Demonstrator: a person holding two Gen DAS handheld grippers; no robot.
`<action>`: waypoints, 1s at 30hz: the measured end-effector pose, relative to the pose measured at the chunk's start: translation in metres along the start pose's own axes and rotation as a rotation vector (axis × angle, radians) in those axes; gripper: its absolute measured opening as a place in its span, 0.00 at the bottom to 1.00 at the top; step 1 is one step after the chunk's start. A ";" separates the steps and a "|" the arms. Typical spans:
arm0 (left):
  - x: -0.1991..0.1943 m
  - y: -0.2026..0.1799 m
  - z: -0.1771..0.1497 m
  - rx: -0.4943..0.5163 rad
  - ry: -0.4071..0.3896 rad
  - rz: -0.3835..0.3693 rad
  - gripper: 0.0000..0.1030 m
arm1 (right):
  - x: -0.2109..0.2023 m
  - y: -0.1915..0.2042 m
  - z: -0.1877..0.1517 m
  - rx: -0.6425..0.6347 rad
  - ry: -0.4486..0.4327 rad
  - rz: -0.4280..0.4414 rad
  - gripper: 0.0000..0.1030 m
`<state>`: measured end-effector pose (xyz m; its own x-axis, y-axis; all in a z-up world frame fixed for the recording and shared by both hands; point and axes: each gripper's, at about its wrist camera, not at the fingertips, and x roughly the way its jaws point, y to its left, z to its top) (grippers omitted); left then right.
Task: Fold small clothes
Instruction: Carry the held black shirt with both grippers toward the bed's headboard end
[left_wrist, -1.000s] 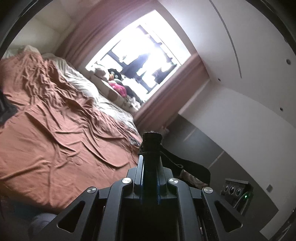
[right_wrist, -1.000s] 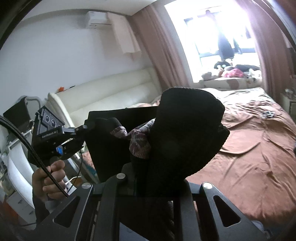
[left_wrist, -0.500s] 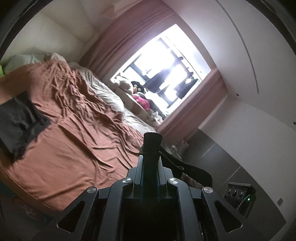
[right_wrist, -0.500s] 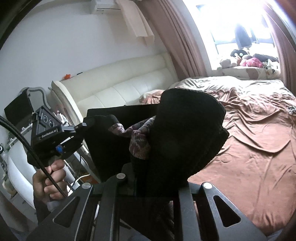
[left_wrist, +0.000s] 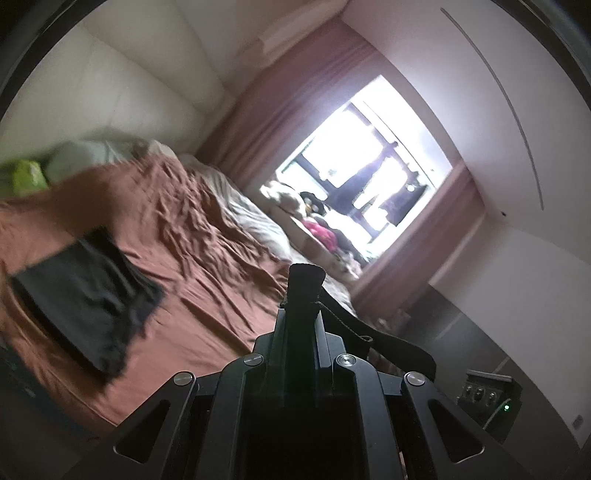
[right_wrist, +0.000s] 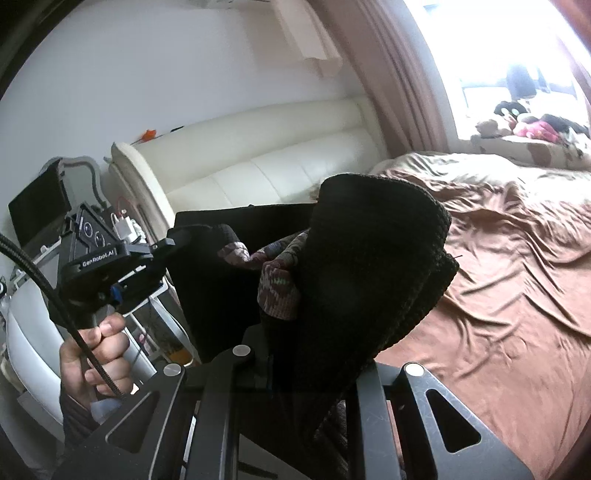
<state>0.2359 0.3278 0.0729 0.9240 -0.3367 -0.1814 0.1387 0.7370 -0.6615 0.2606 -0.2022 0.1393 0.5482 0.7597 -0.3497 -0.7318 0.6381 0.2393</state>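
A black knit garment (right_wrist: 373, 266) with a maroon patterned part (right_wrist: 277, 291) hangs in the air between my two grippers. It bunches over the right gripper (right_wrist: 291, 328), which is shut on it, and hides the fingertips. The left gripper (right_wrist: 177, 236), held by a hand (right_wrist: 96, 354), is shut on the garment's other end. In the left wrist view the left gripper (left_wrist: 302, 314) pinches a black knit edge (left_wrist: 306, 280), and a strip of it trails off to the right. A dark folded garment (left_wrist: 85, 295) lies on the bed.
The bed with its wrinkled brown sheet (right_wrist: 498, 295) fills the space ahead, with a cream padded headboard (right_wrist: 258, 170) behind it. Soft toys and clothes sit on the window ledge (left_wrist: 317, 229). A white side table (right_wrist: 22, 332) with a dark screen stands at the left.
Both grippers have swung sideways along the bed with the garment held between them. The dark folded garment has come into the left wrist view, and the headboard shows larger in the right.
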 end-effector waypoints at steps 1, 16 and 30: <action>-0.005 0.004 0.007 0.003 -0.010 0.013 0.10 | 0.008 0.004 0.004 -0.013 -0.002 0.006 0.10; -0.050 0.052 0.086 0.122 -0.112 0.189 0.10 | 0.085 0.059 0.010 -0.129 0.016 0.067 0.10; -0.056 0.104 0.136 0.212 -0.087 0.346 0.10 | 0.143 0.069 0.017 -0.161 0.065 0.138 0.10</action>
<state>0.2468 0.5033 0.1131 0.9543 -0.0043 -0.2988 -0.1232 0.9054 -0.4062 0.2955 -0.0473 0.1214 0.4150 0.8256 -0.3823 -0.8561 0.4966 0.1431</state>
